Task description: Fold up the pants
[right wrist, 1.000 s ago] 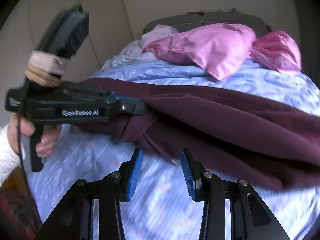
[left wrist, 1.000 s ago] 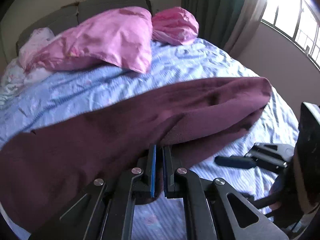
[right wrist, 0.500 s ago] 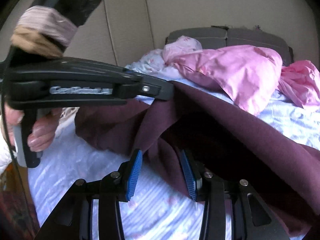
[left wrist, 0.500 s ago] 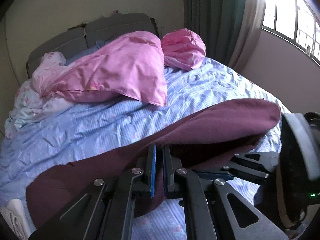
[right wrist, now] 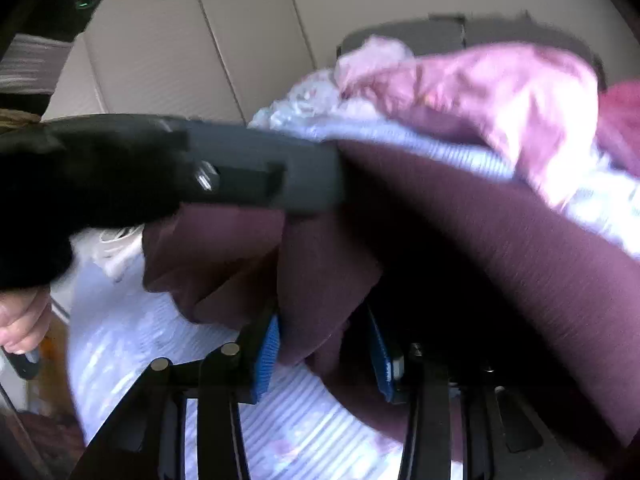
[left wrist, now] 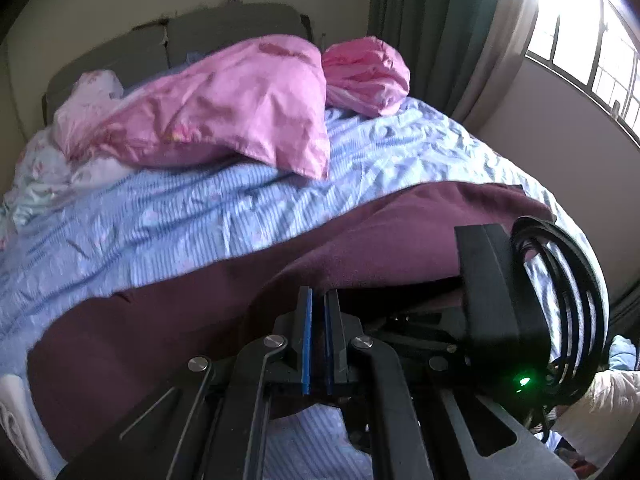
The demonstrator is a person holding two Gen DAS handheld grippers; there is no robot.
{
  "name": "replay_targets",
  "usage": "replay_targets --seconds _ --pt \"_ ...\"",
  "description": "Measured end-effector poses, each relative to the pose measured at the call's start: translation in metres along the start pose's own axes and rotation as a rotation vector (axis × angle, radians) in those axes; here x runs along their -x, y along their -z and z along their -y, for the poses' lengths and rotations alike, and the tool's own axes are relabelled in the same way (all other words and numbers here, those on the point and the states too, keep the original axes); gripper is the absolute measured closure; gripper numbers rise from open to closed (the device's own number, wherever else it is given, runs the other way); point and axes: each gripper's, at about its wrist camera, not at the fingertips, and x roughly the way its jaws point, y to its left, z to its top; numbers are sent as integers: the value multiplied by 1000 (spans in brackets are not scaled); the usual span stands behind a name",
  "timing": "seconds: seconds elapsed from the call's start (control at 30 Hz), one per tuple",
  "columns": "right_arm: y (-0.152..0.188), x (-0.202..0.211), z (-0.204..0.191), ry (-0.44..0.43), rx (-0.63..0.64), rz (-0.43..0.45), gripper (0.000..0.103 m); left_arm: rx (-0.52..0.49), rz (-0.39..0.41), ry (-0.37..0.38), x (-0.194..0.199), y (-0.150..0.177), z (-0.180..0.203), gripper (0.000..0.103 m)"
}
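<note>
Dark maroon pants lie across the blue striped bedsheet. My left gripper is shut on a lifted edge of them, with the cloth pinched between its blue pads. From the right wrist, that gripper reaches in from the left, and the pants hang from its tip. My right gripper sits just below it. A hanging fold of the pants is between its blue pads, and its jaws are closing with a gap still showing. Its black housing shows at the right.
Two pink pillows and a pale floral quilt lie at the head of the bed by the grey headboard. A green curtain and a bright window stand on the right. A hand grips the left handle.
The right gripper has moved in under the left one, so the hanging fold now sits between its narrowing jaws. The left gripper has lifted the pants' edge slightly and stays shut.
</note>
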Motion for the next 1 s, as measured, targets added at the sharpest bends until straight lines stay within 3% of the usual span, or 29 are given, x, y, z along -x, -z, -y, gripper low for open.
replay_targets --seconds 0.1,0.27,0.37,0.43,0.47,0.6,0.7,0.8,0.9,1.0 --pt "16 1 1 -41 -38 -38 84 18 -26 31 -9 16 -1 96" --pt "53 28 -18 -131 -77 -54 85 55 -114 132 -28 61 11 94" --pt "75 33 -28 -148 -107 -89 85 80 -146 121 -33 86 13 80" --pt "87 23 -28 -130 -111 -129 85 115 -128 114 -24 98 5 62" --pt "90 19 -27 -117 -119 -139 85 146 -99 109 -12 101 -7 58" --pt "83 15 -30 -64 -164 -136 85 255 93 -114 52 104 -70 27" --pt "70 15 -42 54 -195 -151 75 318 165 -258 87 107 -121 22" --pt "57 11 -53 114 -253 -180 55 314 153 -296 93 111 -155 21" --pt "43 3 -58 180 -290 -204 51 293 120 -305 84 111 -174 21" --pt "36 -5 -56 252 -307 -241 51 360 118 -233 66 107 -195 22"
